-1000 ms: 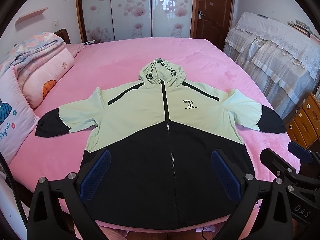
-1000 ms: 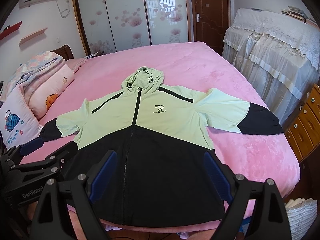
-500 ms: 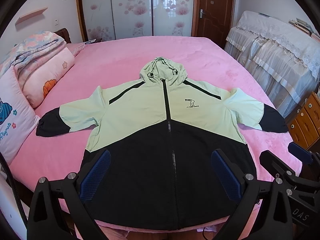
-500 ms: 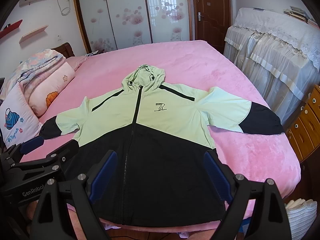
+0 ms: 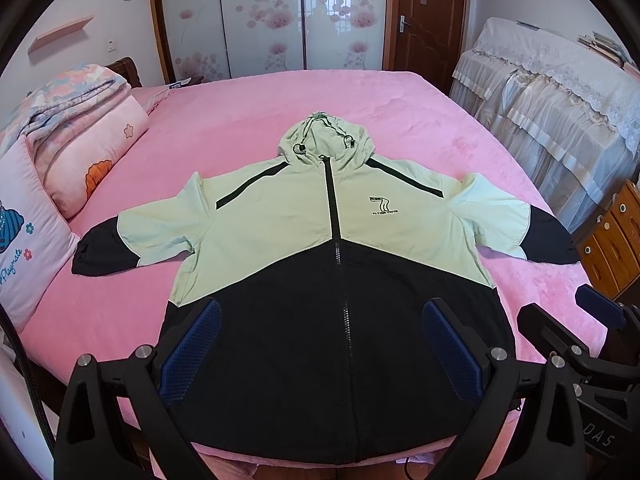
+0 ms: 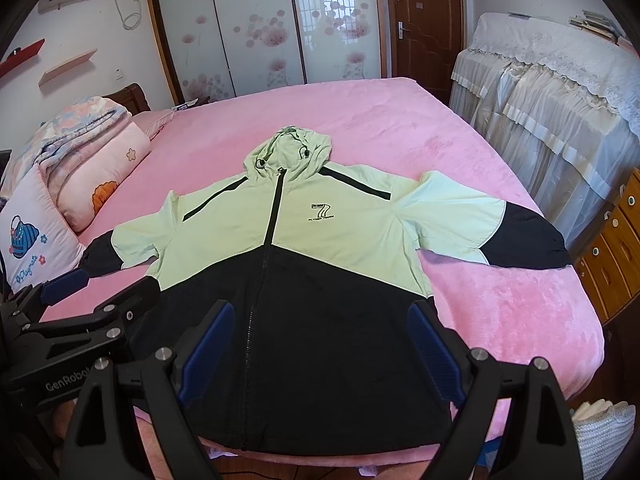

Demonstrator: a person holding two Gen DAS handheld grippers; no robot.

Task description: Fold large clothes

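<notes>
A light-green and black hooded zip jacket (image 5: 336, 280) lies flat, front up, on the pink bed (image 5: 380, 112), zipped, sleeves spread to both sides, hood pointing to the wardrobe doors (image 5: 264, 16) and hem at the near bed edge. The left gripper (image 5: 320, 344) and the right gripper (image 6: 320, 344) hover side by side above the hem, both with jaws wide and holding nothing. Folded quilts (image 5: 72, 132) and a pillow (image 5: 24, 232) sit on the bed's left side.

Green-and-black hooded jacket (image 5: 332, 264), zipped, front up, sleeves spread, flat on pink bed (image 5: 400, 120)
</notes>
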